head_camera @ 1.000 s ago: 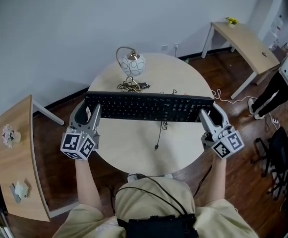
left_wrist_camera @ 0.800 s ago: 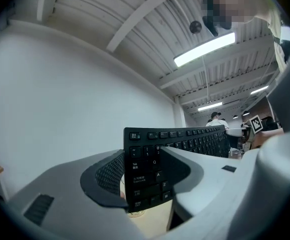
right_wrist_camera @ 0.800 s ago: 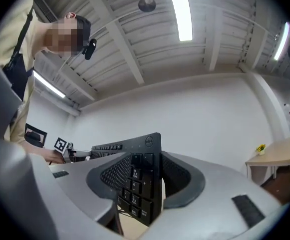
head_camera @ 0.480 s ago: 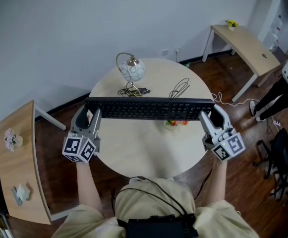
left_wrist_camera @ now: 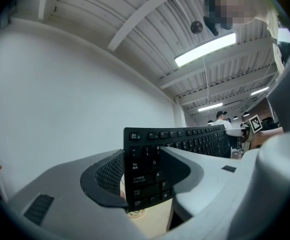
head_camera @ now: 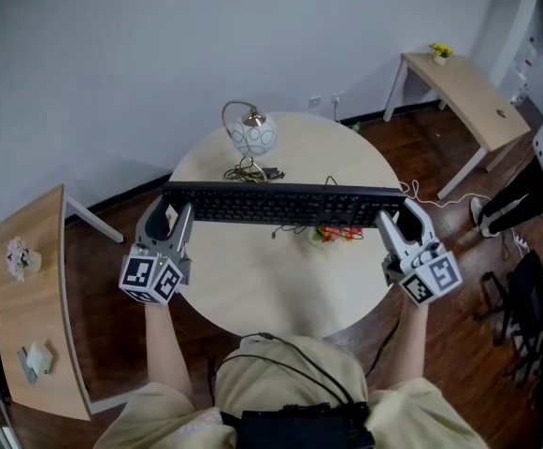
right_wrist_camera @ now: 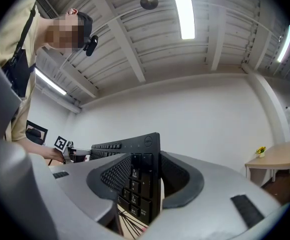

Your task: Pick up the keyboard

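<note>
A long black keyboard hangs in the air above the round table, held by both ends and tilted up on edge. My left gripper is shut on its left end, where the keyboard stands between the grey jaws. Its right end is pinched by my right gripper, and in the right gripper view the keyboard fills the gap between the pads. The keyboard's cable dangles loose under it.
On the table's far side stands a white ball-shaped lamp with a coiled cord. A small red and yellow thing lies under the keyboard. A wooden side table is at the left, a desk at the back right.
The keyboard has been lifted and tipped more on edge between both grippers. Its cable has swung about under it. A small red thing on the table has come into view.
</note>
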A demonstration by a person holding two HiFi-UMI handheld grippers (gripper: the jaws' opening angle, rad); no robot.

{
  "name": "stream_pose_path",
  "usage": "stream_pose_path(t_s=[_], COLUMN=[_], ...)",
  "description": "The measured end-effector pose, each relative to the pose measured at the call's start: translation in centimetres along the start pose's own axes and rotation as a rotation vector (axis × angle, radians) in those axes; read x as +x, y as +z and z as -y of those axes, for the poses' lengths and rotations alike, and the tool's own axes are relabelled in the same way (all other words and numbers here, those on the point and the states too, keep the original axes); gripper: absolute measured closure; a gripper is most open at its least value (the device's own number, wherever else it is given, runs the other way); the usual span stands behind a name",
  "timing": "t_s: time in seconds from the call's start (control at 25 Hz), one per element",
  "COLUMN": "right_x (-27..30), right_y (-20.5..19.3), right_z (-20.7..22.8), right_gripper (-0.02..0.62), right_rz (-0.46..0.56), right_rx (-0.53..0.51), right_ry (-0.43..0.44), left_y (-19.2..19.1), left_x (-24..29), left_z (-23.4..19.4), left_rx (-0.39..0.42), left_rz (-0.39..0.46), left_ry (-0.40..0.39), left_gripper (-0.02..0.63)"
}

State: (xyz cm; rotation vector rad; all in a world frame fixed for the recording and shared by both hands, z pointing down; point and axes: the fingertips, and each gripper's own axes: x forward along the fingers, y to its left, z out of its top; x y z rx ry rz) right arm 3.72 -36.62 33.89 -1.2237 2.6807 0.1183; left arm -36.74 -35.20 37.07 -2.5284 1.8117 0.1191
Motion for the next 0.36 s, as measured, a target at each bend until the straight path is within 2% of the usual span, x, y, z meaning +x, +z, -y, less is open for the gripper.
stream_pose_path(t_s=[0.36], right_x=[0.22], right_y=[0.06], right_z=[0.46], right_gripper=[0.402], right_rz=[0.000], right_rx=[-0.001], right_ry=[0.000], left_y=[-0.02], left_x=[0.48], left_z=[0.04], left_rx=[0.002], left_rz=[-0.001], left_ry=[0.000], left_gripper=[0.400])
